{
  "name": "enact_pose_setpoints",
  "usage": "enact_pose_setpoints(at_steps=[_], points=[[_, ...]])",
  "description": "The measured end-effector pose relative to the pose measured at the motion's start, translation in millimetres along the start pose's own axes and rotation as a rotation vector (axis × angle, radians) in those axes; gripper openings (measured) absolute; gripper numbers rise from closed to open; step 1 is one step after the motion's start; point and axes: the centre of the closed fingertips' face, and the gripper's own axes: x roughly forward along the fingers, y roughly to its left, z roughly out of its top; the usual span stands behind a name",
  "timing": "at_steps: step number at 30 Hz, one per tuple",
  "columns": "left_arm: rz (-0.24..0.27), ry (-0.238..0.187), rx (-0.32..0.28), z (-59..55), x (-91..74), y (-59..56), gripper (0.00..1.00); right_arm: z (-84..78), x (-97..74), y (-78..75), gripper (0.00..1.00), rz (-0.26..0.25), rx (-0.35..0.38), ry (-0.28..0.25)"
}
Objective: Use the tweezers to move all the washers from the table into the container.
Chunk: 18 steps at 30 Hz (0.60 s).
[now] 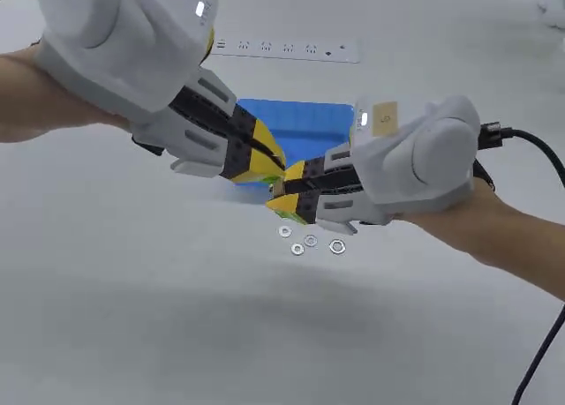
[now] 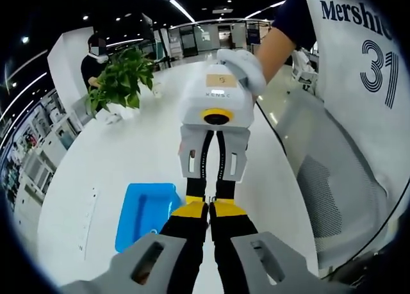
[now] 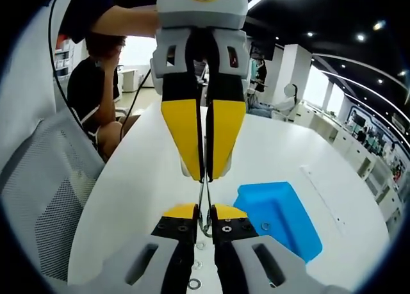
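Note:
My two grippers meet tip to tip over the table, just in front of the blue container [image 1: 300, 123]. Thin metal tweezers [image 3: 204, 201] run between them. The left gripper [image 3: 205, 173] comes down from above in the right gripper view, its yellow fingers shut on one end. My right gripper [image 3: 204, 212] is shut on the other end. In the head view the left gripper [image 1: 275, 168] reaches in from the upper left and the right gripper [image 1: 284, 198] from the right. Several washers [image 1: 311, 241] lie on the table just below them. One washer [image 3: 265, 226] lies inside the blue container [image 3: 282, 220].
A white power strip [image 1: 282, 48] lies behind the container. A black cable [image 1: 543, 167] trails from the right gripper. A potted plant [image 2: 122, 82] stands at the far end of the table. A grey mesh chair [image 3: 45, 198] and a seated person are beside it.

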Motion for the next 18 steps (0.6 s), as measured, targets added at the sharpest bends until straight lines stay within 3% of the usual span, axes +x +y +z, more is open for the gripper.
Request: enact_pose_setpoints(at_steps=[7, 18], points=[[0.007, -0.013, 0.027, 11.3, -7.0, 11.5, 0.06, 12.7, -8.9, -12.6, 0.09, -0.016, -0.028, -0.007], [0.041, -0.035, 0.053, 17.6, -8.2, 50.7, 0.06, 16.4, -8.3, -55.0, 0.09, -0.057, -0.043, -0.009]])
